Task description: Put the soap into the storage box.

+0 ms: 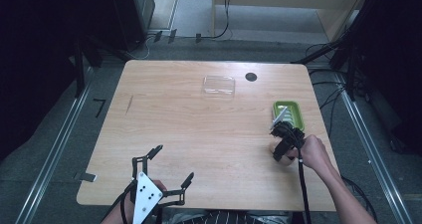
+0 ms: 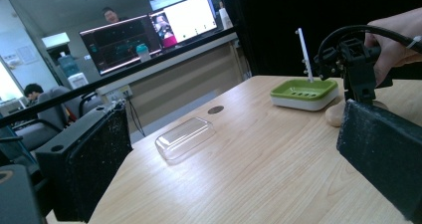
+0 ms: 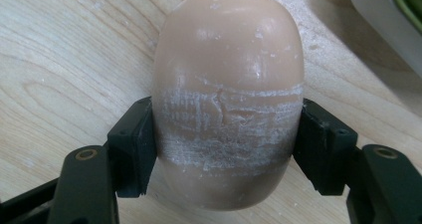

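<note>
Gripping a rounded, smooth bar like this soap (image 3: 228,97) carries a plain risk: the 2 pads (image 3: 135,149) of the right claw (image 1: 285,143) bear on its curved flanks below the widest part, so I judge that a lift could squeeze it forward out of the jaws, or let it tilt and drop; the scuffed white band across its middle suggests a waxy, scraping surface that will not hold firmly; a second hazard is the dish (image 1: 288,113), just beside the soap on the table (image 1: 199,134), whose rim could catch the bar on a low carry; the lid (image 1: 219,85) lies well apart, near the far edge, and poses no trouble. As to position, the soap lies on the wood between the right claw's jaws, touching both pads, its far end sticking out well beyond them toward the dish; the right claw is pinching the soap, though I cannot tell whether the bar has left the table; the left claw (image 1: 171,167) is spread wide with nothing in it, at the near edge, well apart from soap and dish.
</note>
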`<state>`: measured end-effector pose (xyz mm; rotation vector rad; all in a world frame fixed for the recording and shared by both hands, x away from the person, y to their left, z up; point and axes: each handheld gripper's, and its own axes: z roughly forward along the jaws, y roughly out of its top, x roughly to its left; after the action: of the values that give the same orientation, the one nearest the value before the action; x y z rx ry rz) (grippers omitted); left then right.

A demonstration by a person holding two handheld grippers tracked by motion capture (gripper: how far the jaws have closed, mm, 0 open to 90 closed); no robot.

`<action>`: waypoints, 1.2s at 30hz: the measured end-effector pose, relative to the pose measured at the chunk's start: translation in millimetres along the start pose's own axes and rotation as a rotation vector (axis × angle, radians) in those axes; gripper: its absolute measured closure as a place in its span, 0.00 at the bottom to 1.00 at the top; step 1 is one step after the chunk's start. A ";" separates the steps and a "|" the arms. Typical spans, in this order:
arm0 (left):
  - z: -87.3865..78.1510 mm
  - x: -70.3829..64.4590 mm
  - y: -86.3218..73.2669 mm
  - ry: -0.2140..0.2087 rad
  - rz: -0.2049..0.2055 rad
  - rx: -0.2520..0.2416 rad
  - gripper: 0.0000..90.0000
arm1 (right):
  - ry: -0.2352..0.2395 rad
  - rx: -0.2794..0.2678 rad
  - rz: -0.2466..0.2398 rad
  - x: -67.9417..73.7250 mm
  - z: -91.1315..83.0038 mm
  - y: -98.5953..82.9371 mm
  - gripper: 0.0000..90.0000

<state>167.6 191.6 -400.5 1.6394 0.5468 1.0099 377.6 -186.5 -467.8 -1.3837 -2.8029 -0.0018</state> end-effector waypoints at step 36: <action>0.2 0.4 -0.1 0.001 -0.003 0.000 0.01 | -0.010 -0.008 0.003 -6.6 -25.5 -4.2 0.37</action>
<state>167.9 191.8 -400.5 1.6381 0.5499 1.0088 378.6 -194.5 -442.4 -1.3934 -2.8121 -0.0065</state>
